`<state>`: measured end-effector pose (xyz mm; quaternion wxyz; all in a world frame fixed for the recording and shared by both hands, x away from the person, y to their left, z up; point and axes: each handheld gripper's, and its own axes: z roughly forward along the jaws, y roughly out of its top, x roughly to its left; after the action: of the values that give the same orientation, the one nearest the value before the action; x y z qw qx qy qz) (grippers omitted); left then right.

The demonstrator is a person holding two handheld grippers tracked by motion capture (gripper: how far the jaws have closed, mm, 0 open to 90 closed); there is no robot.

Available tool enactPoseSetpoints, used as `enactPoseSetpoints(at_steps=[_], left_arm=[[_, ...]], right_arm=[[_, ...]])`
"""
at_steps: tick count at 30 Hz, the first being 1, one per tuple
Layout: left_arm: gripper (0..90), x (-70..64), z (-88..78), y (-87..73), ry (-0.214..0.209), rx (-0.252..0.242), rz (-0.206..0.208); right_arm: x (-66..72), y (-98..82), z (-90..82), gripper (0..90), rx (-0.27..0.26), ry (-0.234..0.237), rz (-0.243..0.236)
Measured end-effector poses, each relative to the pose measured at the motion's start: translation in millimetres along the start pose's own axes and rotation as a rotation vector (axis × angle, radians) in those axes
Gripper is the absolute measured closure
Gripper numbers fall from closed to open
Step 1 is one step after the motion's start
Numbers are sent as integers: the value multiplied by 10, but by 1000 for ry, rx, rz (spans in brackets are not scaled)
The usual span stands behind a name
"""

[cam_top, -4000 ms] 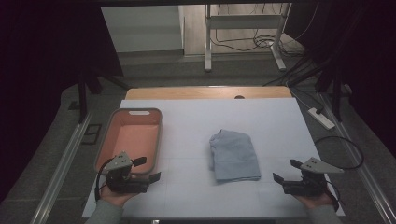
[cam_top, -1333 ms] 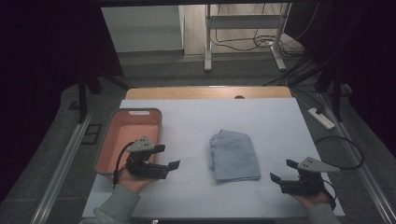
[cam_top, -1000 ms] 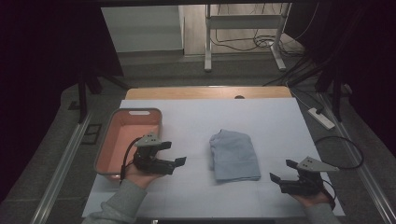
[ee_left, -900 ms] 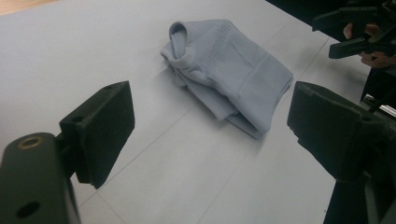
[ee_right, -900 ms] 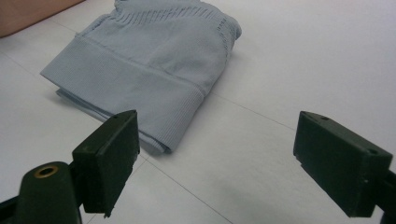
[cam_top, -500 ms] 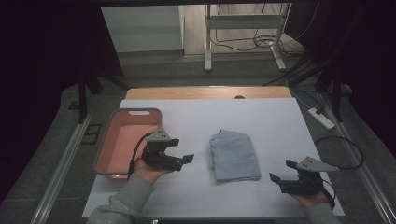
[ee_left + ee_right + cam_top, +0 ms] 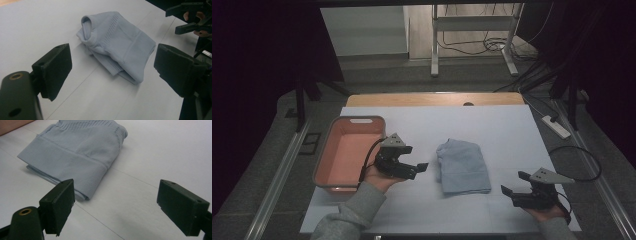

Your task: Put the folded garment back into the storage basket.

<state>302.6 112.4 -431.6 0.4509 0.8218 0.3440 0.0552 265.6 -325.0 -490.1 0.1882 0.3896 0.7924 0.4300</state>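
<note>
black jaws of my left gripper [image 7: 421, 167] stand wide with nothing between them, aimed at the pale blue folded garment [image 7: 462, 165] mid-frame, bare white table [image 7: 492, 125] between. its long axis runs top to bottom. salmon tray [image 7: 324, 169] sits left. my right gripper [image 7: 512, 184], lower right, gapes empty too.

White table [image 7: 512, 130], folded lt-blue garment [image 7: 462, 166] at ctr, pink tub [image 7: 346, 155] on left side
</note>
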Motion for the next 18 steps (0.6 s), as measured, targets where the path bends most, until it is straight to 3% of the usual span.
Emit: enactPoseSetpoints(at_steps=[18], left_arm=[[143,-14,197,176,-23,12,11]], right_arm=[[2,1,4,158,2,-2,-3]])
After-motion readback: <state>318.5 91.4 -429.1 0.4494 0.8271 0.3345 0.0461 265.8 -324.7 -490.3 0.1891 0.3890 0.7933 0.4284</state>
